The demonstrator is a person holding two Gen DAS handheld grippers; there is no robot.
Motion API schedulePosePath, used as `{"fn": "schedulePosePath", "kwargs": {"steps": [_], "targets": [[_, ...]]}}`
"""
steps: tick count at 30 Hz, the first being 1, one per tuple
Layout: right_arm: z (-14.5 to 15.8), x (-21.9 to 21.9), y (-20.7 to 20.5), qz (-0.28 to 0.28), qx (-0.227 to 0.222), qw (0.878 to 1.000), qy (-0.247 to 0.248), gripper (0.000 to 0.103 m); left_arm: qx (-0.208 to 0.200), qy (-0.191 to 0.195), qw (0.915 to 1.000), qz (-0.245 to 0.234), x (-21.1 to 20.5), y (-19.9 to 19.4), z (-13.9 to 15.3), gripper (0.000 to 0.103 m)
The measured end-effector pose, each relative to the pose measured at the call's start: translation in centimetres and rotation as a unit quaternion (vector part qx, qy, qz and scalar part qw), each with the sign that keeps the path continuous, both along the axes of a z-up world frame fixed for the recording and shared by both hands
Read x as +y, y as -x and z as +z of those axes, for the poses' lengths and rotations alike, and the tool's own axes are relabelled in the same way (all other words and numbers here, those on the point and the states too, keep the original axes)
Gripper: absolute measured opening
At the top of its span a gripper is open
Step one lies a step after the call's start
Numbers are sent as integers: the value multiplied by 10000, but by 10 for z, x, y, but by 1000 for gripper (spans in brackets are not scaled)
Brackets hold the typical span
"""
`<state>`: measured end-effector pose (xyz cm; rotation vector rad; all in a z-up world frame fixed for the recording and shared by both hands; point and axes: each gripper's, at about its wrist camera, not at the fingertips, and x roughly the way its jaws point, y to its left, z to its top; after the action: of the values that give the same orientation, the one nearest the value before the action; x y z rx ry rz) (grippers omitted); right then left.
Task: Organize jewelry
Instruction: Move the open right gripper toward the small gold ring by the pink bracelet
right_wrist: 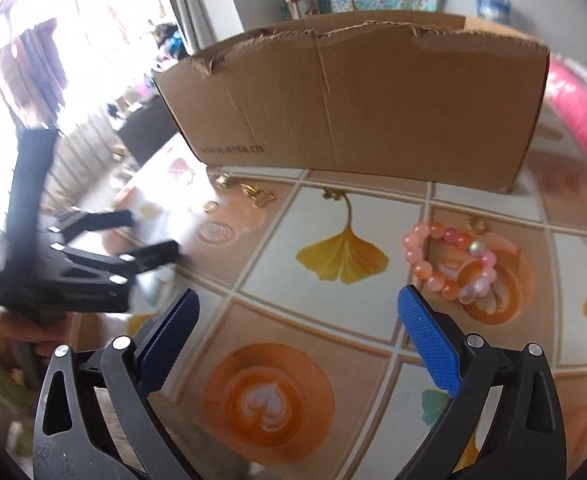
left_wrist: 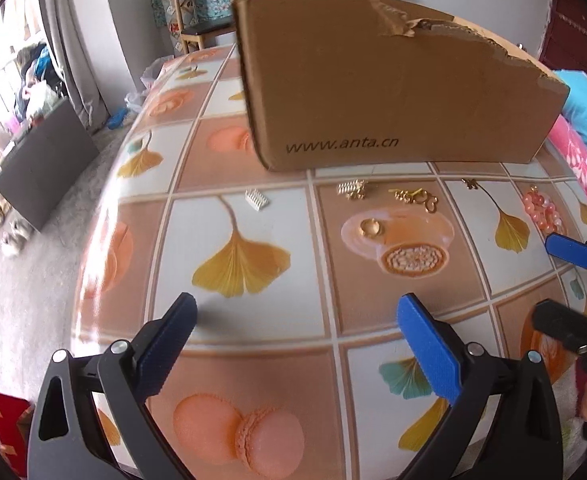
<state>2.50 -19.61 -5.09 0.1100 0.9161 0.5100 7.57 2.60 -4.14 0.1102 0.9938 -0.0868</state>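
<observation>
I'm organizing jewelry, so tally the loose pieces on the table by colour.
Gold pieces: 5
Pink bead bracelet: 1
White comb-like piece: 1
Total: 7

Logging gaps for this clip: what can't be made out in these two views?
- Inside of cardboard box: hidden by its own front wall, both views.
- Small gold pieces: blurred in right wrist view, type unclear.
- Pink bead bracelet: in left wrist view, small and distorted near the right edge.
</observation>
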Motion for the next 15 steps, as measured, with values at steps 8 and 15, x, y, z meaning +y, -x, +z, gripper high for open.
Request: {"fn": "schedulePosePath", "kwargs": {"steps": [8, 15], "targets": [[13, -17, -12, 65, 74, 9998, -156, 70, -385, 389, 9985, -75, 0, -25, 5, 81], [26, -16, -9, 268, 231, 9994, -63, 44, -350, 1092, 9933, -120, 3, -25, 10, 49]]}}
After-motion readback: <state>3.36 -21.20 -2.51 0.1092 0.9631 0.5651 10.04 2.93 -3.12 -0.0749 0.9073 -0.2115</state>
